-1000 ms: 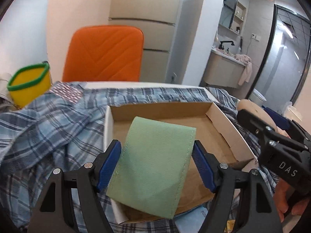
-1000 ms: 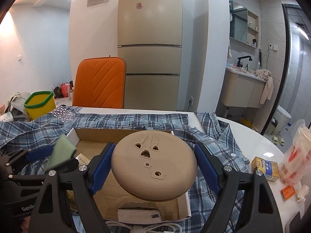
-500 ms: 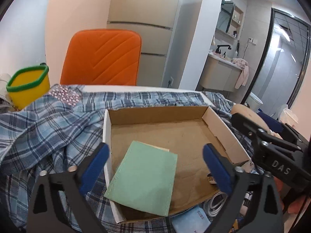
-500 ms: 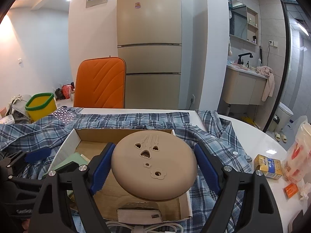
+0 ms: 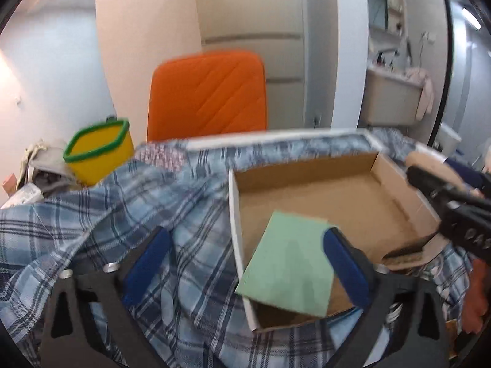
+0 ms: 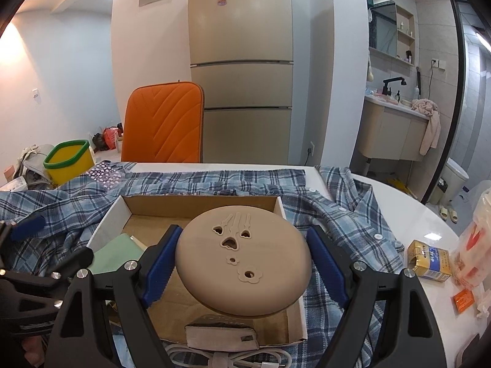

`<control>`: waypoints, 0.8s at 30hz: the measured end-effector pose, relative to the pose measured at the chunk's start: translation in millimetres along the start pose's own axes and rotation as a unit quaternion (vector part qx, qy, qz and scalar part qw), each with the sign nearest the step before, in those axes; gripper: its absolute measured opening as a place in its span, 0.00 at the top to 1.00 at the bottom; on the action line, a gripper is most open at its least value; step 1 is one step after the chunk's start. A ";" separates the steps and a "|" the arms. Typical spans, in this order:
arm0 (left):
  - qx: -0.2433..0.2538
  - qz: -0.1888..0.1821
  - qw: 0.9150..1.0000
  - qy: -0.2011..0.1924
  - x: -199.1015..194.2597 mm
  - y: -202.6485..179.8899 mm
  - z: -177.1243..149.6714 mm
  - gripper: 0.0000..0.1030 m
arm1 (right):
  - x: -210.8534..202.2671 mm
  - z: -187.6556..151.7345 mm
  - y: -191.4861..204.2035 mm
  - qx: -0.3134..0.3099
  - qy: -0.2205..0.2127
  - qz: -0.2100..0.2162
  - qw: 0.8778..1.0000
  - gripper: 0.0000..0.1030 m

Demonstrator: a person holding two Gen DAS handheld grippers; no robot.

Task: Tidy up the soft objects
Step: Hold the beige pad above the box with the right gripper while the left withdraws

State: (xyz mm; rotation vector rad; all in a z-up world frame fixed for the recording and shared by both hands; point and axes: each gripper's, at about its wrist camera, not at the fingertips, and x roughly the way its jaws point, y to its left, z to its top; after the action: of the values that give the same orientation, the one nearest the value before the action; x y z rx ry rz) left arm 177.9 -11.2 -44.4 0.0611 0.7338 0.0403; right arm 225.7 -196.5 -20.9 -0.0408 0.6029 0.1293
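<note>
An open cardboard box (image 5: 310, 165) (image 6: 202, 204) sits on a blue plaid shirt (image 5: 129, 214) (image 6: 343, 224). A green folded cloth (image 5: 288, 260) (image 6: 115, 256) lies in the box's near left corner. My left gripper (image 5: 245, 263) is open and empty, straddling the box's left wall, and shows at the left of the right wrist view (image 6: 46, 245). My right gripper (image 6: 242, 260) is shut on a round tan soft pad (image 6: 242, 254) with cut-out holes, held above the box. The pad's edge shows at the right of the left wrist view (image 5: 429, 159).
An orange chair (image 5: 208, 95) (image 6: 164, 125) stands behind the table. A yellow bin with a green rim (image 5: 98, 150) (image 6: 69, 161) is at the left. A white cable (image 6: 227, 357), a yellow carton (image 6: 429, 259) and snack bags (image 6: 472, 245) lie on the white table (image 6: 414, 214).
My left gripper opened, dropped the green cloth into the box, then swung left. My right gripper has kept the tan pad over the box.
</note>
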 end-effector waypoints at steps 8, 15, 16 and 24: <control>0.033 0.006 0.997 0.064 14.1 -5.4 -9.7 0.62 | 2.0 -1.3 1.5 -0.004 0.006 0.001 1.000 0.19; 0.078 0.010 0.996 0.050 9.7 -29.1 -18.0 0.62 | 0.0 -0.4 0.5 0.001 0.000 0.002 1.000 0.18; 0.083 0.009 0.995 0.049 10.0 -31.1 -17.5 0.62 | 0.7 -0.4 0.6 0.000 0.001 0.004 1.000 0.18; 0.057 -0.042 0.997 0.022 -1.9 -26.5 -9.0 0.62 | 1.4 -0.9 0.6 0.001 0.004 0.010 1.000 0.18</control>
State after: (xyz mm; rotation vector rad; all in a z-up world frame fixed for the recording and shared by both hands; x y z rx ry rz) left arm 170.9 -37.4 -51.7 0.1396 0.7807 -0.0805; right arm 226.3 -195.8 -22.4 -0.0334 0.6117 0.1481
